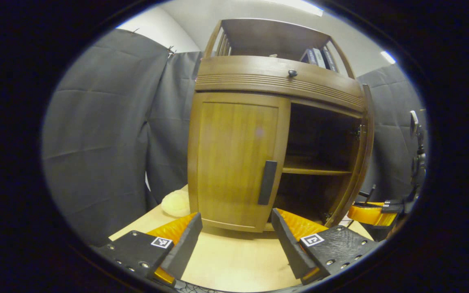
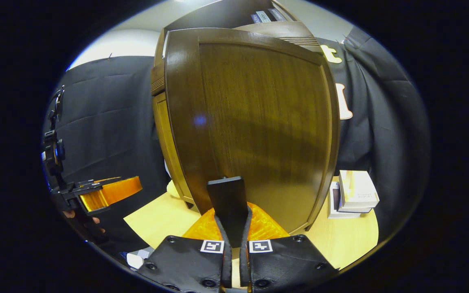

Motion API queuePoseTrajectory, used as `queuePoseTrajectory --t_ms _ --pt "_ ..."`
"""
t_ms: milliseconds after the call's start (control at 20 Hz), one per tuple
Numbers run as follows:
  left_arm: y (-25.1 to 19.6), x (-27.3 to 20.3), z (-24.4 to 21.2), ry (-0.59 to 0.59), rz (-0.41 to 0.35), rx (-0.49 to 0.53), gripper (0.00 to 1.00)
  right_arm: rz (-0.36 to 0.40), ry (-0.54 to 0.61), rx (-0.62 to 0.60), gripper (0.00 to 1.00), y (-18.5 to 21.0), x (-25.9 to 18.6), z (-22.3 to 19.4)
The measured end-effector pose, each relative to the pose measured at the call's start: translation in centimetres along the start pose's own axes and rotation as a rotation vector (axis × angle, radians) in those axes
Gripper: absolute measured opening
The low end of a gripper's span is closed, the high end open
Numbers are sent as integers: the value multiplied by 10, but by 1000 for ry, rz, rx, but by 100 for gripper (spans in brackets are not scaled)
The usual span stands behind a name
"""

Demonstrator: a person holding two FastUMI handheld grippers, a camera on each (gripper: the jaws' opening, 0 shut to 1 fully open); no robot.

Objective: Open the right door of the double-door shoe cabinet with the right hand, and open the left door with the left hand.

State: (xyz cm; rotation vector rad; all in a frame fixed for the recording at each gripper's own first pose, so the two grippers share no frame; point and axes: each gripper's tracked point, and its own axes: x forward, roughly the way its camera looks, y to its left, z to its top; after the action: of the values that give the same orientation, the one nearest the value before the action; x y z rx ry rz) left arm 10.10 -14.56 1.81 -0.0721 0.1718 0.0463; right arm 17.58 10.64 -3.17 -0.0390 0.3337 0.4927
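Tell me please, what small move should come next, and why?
Probably move the open left gripper forward to the dark handle of the left door, which is closed. The right door already stands open, with the right gripper shut on its handle.

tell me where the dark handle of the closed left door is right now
In the left gripper view the dark vertical handle sits low on the closed wooden left door's right edge, beside the open compartment.

Shelf [image 1: 316, 171] inside cabinet [image 1: 275, 77], behind right door [image 1: 362, 158]
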Motion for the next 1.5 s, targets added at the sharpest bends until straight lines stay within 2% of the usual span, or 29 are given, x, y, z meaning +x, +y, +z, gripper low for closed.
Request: queuePoseTrajectory --t_ms 50,100,200,350,400,750,850,900,1150,1500 --pt "-6 1 0 -5 -4 6 100 2 -2 -4 12 -2 0 1" --pt "-12 1 0 -9 -10 8 100 4 -4 -4 9 -1 -2 1" --pt "-24 -1 -2 -12 -17 12 100 11 -6 1 12 -3 -6 0" --pt "-41 -3 -5 -14 -25 26 100 14 -7 -1 12 -7 -10 2" --pt "-47 -2 -5 -15 -27 32 100 13 -6 -1 9 -8 -11 1" --pt "-82 -14 -11 -20 -30 53 98 -3 -15 -7 8 -19 -20 1" --pt "-92 -15 -12 -16 -28 55 98 2 -21 3 12 -22 -23 4" --pt "-96 -16 -12 -16 -26 57 100 8 -27 9 5 -24 -23 5" --pt "-114 -38 -17 -31 -1 70 100 8 -58 7 5 -34 -20 9" --pt "-123 -45 -13 -27 12 90 100 -12 -64 8 4 -52 -15 15"
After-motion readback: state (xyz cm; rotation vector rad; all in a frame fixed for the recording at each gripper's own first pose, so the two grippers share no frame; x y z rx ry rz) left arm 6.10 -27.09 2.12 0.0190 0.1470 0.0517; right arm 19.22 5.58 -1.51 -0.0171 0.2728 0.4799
